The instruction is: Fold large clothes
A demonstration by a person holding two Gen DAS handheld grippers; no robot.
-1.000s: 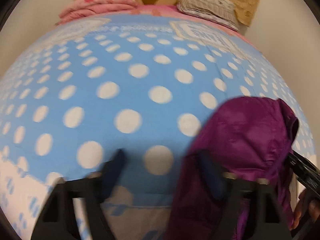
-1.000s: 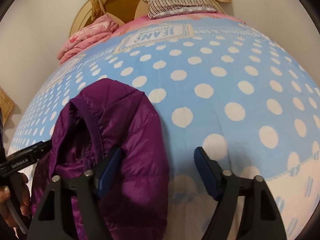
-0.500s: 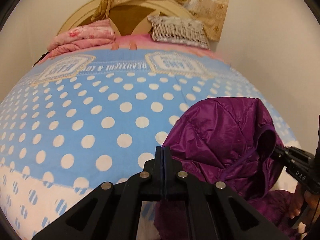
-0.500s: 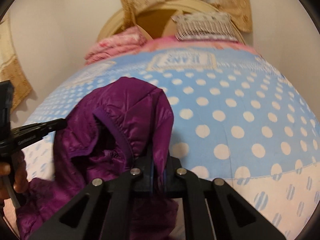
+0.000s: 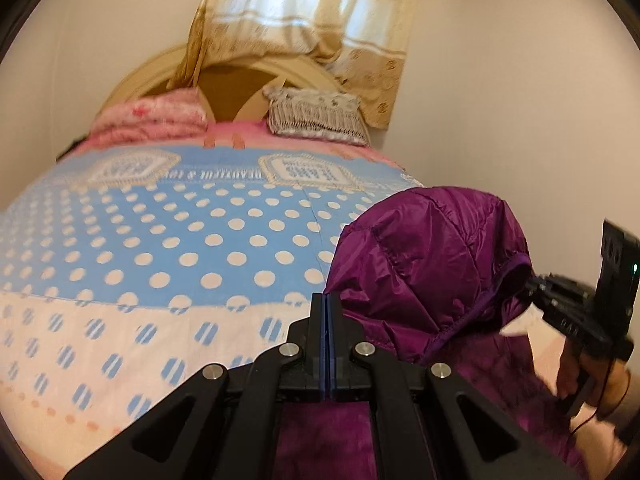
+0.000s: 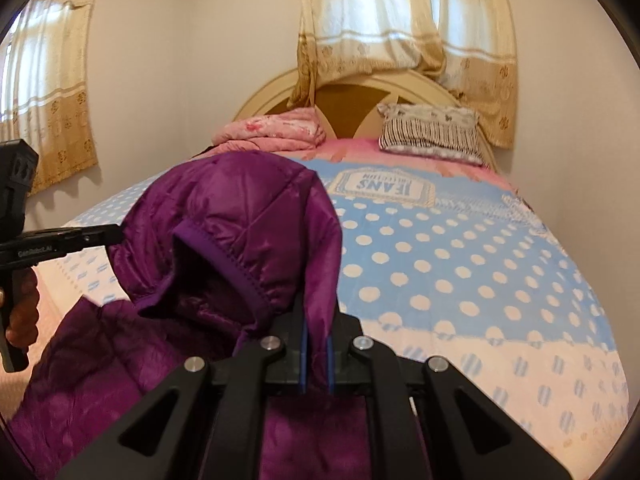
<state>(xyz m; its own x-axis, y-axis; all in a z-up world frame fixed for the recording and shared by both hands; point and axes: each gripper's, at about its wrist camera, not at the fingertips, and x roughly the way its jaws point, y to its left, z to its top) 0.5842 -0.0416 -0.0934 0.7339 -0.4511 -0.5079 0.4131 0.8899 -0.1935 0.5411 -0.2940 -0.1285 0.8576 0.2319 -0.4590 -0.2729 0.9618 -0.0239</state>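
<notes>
A purple quilted hooded jacket [image 5: 432, 268] is lifted off the near end of the bed, its hood up and open; it also shows in the right wrist view [image 6: 240, 232]. My left gripper [image 5: 326, 320] has its jaws pressed together on the jacket's edge, with fabric hanging below them. My right gripper [image 6: 316, 344] is shut on a fold of the jacket beside the hood. Each gripper appears in the other's view, the right one [image 5: 576, 312] and the left one [image 6: 60, 240], at opposite sides of the hood.
The bed has a blue polka-dot cover [image 5: 180, 240] [image 6: 460, 264]. A folded pink blanket [image 6: 276, 132] and a striped pillow [image 6: 432, 132] lie at the headboard [image 6: 352, 108]. Curtained windows [image 6: 400, 12] and walls close in on both sides.
Both grippers closed on the jacket from open, then rose and pulled back toward the foot of the bed, lifting the hood off the cover.
</notes>
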